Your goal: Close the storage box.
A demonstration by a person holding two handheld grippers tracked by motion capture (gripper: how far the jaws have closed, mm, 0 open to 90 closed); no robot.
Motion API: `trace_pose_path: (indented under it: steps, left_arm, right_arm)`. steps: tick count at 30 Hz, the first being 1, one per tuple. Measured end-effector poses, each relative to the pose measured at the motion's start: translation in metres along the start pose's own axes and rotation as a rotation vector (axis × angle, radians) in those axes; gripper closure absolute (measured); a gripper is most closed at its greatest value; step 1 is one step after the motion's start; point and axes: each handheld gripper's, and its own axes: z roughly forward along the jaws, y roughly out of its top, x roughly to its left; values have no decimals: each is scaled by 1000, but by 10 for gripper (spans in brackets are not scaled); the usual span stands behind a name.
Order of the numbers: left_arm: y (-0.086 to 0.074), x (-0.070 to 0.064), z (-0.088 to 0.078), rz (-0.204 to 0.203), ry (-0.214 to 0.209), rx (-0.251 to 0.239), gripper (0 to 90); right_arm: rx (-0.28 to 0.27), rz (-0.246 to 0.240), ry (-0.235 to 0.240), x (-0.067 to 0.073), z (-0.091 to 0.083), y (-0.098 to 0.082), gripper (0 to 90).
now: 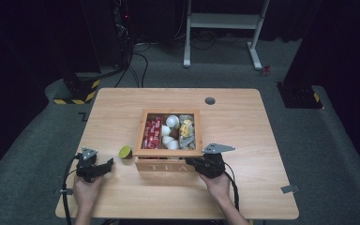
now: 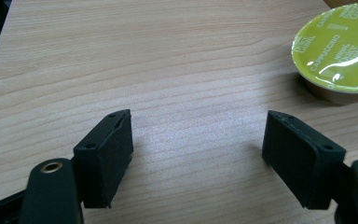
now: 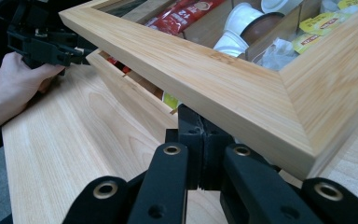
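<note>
Right gripper view: right gripper closed beneath the wooden lid

The green foil lid of a coffee capsule, at the far right of the left gripper view, read "CAPPUCCINO" several times over. The wooden box bore pale letters on its near front wall, seemingly "TEA". Packet print inside was too small to read.
</note>
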Motion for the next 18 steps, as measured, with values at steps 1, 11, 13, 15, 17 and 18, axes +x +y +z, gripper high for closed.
trace_pose_path:
  steps: [1,11,13,15,17,18]
  left_arm:
    - [0,0,0,0,0,0,246]
    - [0,0,0,0,0,2,246]
    - [0,0,0,0,0,2,246]
    - [0,0,0,0,-1,1,246]
    - [0,0,0,0,0,2,246]
    - [0,0,0,0,0,1,246]
  right_arm:
    - [3,0,1,1,0,0,896]
    - [54,-27,25,8,7,-5,898]
    - [63,-30,31,9,10,-7,897]
    - [73,-37,30,11,12,-8,896]
    - [79,-38,34,12,13,-9,893]
    - [79,-39,36,12,14,-9,891]
